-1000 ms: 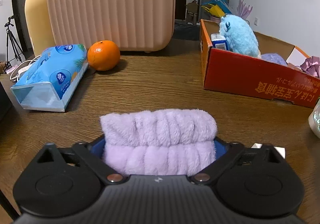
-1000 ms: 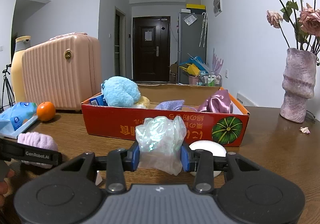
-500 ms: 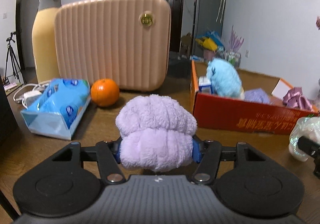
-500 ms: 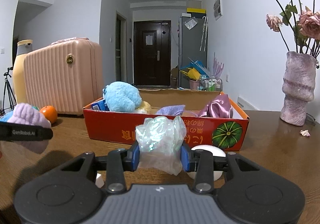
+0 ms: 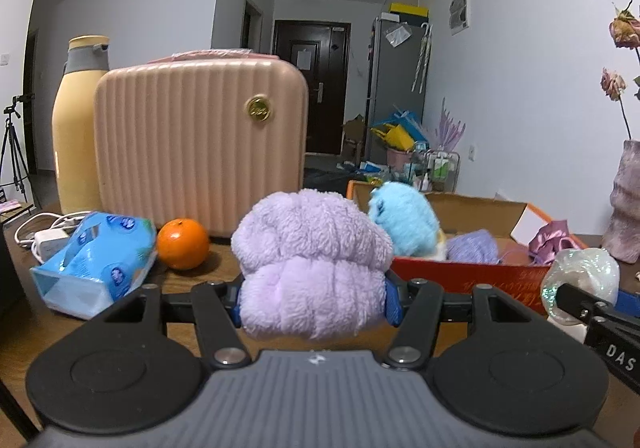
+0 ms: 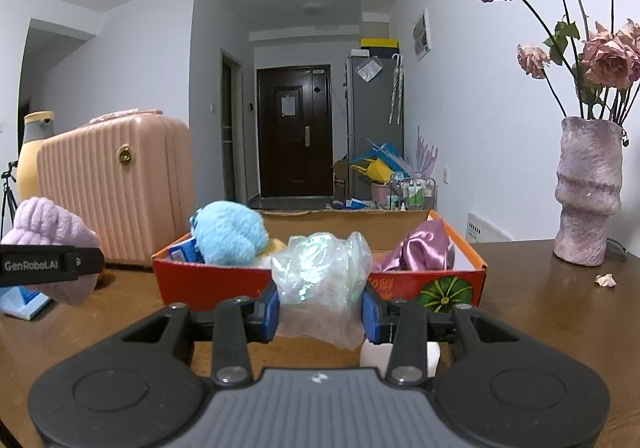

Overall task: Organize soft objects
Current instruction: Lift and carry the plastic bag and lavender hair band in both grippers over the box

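Note:
My left gripper (image 5: 313, 302) is shut on a fluffy lilac headband (image 5: 312, 264) and holds it above the table, left of the red cardboard box (image 5: 468, 276). The headband also shows in the right wrist view (image 6: 48, 232). My right gripper (image 6: 320, 312) is shut on a crumpled iridescent plastic bag (image 6: 320, 272), in front of the box (image 6: 208, 282); the bag also shows in the left wrist view (image 5: 580, 280). Inside the box lie a blue plush toy (image 6: 228, 232), a lavender cloth (image 5: 472, 246) and a pink satin scrunchie (image 6: 420, 248).
A pink ribbed case (image 5: 200, 156), a yellow bottle (image 5: 74, 136), an orange (image 5: 182, 244) and a blue tissue pack (image 5: 96, 264) stand at the left. A vase with dried roses (image 6: 588, 188) stands at the right. A white round object (image 6: 370, 354) lies under my right gripper.
My left gripper closed on the headband and lifted it off the table, squeezing it into a ball. My right gripper rose with the bag and moved closer to the box.

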A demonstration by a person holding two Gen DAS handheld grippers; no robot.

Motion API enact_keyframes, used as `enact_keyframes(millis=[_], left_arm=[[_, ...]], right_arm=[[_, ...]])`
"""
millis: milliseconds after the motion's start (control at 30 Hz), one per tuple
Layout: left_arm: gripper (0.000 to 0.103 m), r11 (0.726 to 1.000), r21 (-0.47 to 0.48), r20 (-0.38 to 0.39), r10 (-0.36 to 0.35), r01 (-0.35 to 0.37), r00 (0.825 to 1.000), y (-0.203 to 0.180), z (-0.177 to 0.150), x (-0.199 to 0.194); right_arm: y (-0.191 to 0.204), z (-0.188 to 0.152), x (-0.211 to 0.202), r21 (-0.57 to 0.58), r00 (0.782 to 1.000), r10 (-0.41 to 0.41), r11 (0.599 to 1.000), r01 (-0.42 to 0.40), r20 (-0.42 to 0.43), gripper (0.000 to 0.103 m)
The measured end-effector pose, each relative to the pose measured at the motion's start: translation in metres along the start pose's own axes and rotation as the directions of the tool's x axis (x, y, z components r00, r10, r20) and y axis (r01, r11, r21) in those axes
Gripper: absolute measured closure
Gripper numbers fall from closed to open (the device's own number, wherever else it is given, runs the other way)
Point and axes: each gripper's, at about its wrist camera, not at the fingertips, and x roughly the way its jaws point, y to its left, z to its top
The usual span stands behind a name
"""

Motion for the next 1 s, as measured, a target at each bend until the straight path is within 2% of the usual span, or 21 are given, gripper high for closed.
enact_keyframes(millis=[400, 1000], left_arm=[[0.042, 0.998, -0.008, 0.048, -0.059, 0.059, 0.997, -0.042, 0.012, 0.018], [0.042, 0.996, 0.006, 0.082, -0.088, 0.087, 0.993, -0.089, 0.025, 0.065]], right_arm=[[-0.012, 0.010, 0.024, 0.007, 0.999, -0.019, 1.000, 0.019, 0.038, 0.064], [-0.033, 0.025, 0.069, 0.003, 0.997, -0.036, 0.999, 0.035, 0.071, 0.064]])
